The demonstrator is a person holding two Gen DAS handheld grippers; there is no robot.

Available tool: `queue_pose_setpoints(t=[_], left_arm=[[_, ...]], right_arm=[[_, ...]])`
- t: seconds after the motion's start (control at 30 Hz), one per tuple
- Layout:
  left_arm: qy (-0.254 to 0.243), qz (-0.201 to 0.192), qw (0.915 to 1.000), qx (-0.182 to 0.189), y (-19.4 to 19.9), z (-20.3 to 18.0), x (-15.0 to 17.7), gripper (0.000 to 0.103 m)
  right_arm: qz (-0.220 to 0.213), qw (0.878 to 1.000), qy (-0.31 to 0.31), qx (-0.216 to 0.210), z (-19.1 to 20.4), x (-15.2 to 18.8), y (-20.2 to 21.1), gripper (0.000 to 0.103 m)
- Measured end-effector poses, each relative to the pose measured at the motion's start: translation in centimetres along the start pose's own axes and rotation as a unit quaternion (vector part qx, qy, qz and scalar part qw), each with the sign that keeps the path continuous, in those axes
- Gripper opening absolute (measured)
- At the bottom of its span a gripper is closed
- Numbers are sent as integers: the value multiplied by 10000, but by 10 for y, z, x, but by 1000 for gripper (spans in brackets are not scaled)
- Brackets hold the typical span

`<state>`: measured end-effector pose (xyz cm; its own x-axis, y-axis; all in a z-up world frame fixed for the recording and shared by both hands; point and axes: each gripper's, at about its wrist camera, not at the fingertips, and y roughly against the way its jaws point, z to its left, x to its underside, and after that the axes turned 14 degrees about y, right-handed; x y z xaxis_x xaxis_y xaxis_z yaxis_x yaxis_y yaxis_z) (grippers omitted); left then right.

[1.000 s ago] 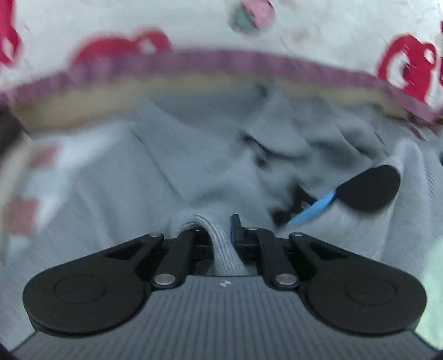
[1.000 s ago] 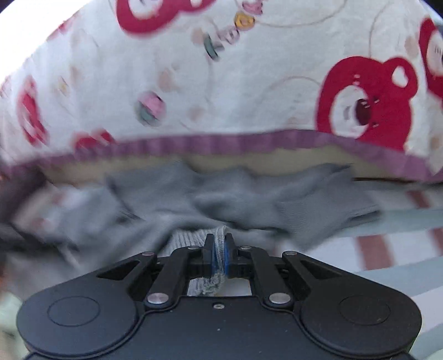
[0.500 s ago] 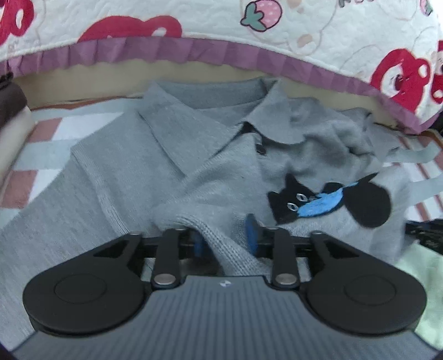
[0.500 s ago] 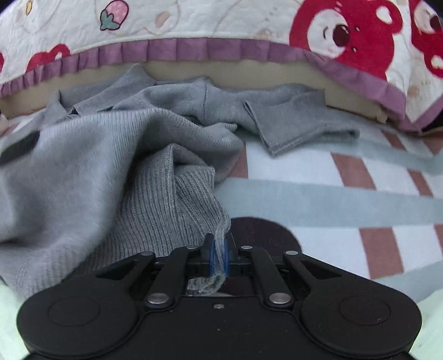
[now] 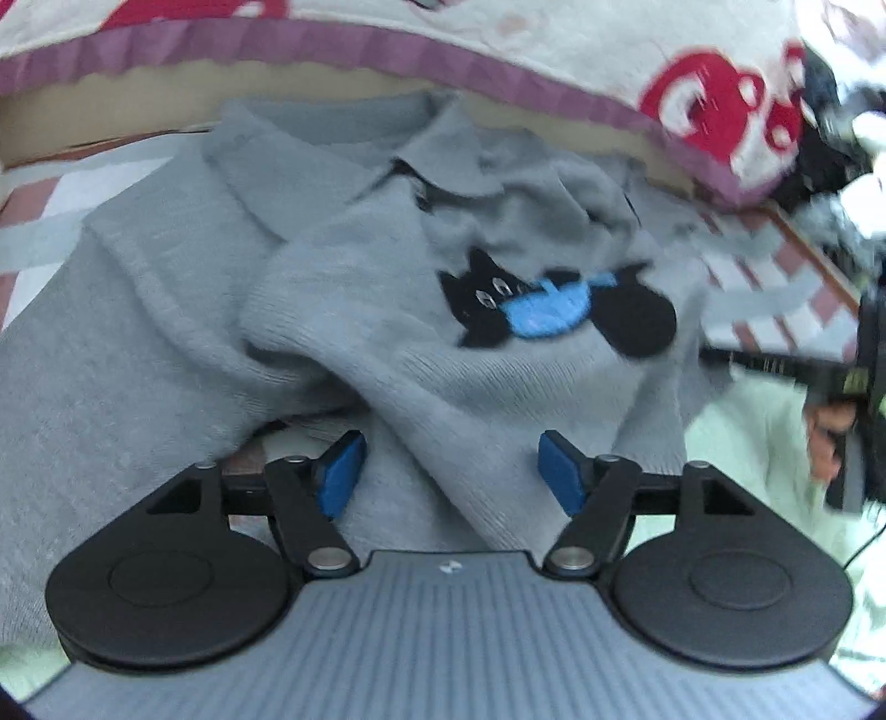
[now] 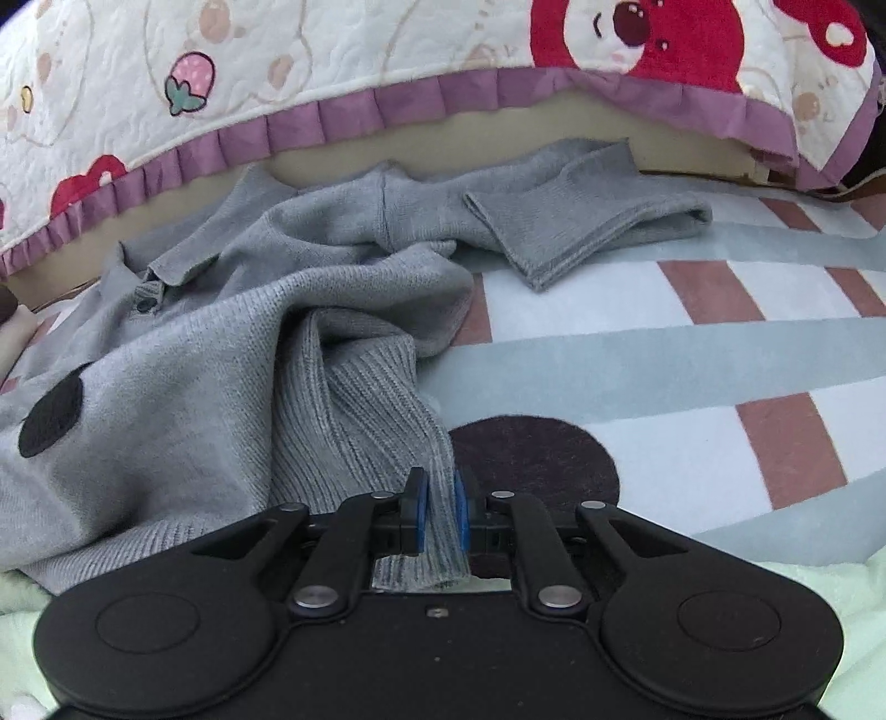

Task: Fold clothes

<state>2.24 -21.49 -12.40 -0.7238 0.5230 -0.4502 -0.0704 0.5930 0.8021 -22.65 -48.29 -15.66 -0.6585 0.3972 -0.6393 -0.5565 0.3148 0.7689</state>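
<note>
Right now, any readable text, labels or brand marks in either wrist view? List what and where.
None readable.
Left gripper: small white logo mark on its grey body, no letters.
Right gripper: yellowish label, too blurred to read.
Grey sweater: cat patch only, no words.
Quilt: bear and strawberry prints, no text.

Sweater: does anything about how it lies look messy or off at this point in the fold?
Yes. The sweater lies bunched, not flat: its ribbed hem is pulled up into a ridge on the right side, and one sleeve sprawls away toward the quilt. No damage shows.
</note>
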Motion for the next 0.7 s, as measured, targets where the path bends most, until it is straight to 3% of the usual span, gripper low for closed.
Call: queue_pose_setpoints(t=[0.07, 0.13, 0.27, 0.3, 0.37, 0.4, 0.43, 0.53, 0.57, 0.6, 0.63, 0.67, 0.7], left_arm=[[-310, 133, 9992, -219, -7, -10, 6, 74], [-553, 325, 9973, -362, -15, -17, 12, 83], [-857, 564, 9915, -795, -32, -22, 22, 85], [-847, 515, 9916, -834, -31, -22, 21, 85], [-816, 245, 9922, -911, -27, -22, 19, 68], [-801, 9, 9922, -954, -22, -22, 17, 54], [-775, -186, 9921, -971, -17, -23, 11, 44], [-727, -660, 9889, -1119, -15, -25, -17, 32], [-732, -749, 9875, -1176, -18, -24, -28, 31], [-613, -790, 9881, -1170, -23, -21, -38, 30], [-475, -823, 9888, -1155, -29, -17, -47, 28], [-337, -856, 9892, -1139, -34, -13, -57, 28], [-118, -905, 9902, -1059, -36, -7, -61, 27]], right_arm=[[-90, 9999, -4, -51, -2, 0, 6, 17], [-204, 9996, -87, -171, -5, 1, 13, 29], [-285, 9989, -54, -363, -4, 2, 26, 34], [-260, 9988, 35, -409, -2, 3, 27, 41], [-155, 9985, 231, -470, 2, 5, 23, 58], [-60, 9979, 337, -549, 5, 7, 19, 68], [39, 9970, 443, -635, 8, 8, 14, 72], [278, 9937, 842, -686, 15, 3, -7, 72], [309, 9932, 967, -562, 17, -1, -14, 72], [339, 9925, 1091, -438, 19, -4, -21, 62], [329, 9911, 1227, -393, 21, -10, -25, 26], [312, 9895, 1365, -360, 22, -16, -28, 14], [195, 9879, 1510, -299, 25, -23, -25, 14]])
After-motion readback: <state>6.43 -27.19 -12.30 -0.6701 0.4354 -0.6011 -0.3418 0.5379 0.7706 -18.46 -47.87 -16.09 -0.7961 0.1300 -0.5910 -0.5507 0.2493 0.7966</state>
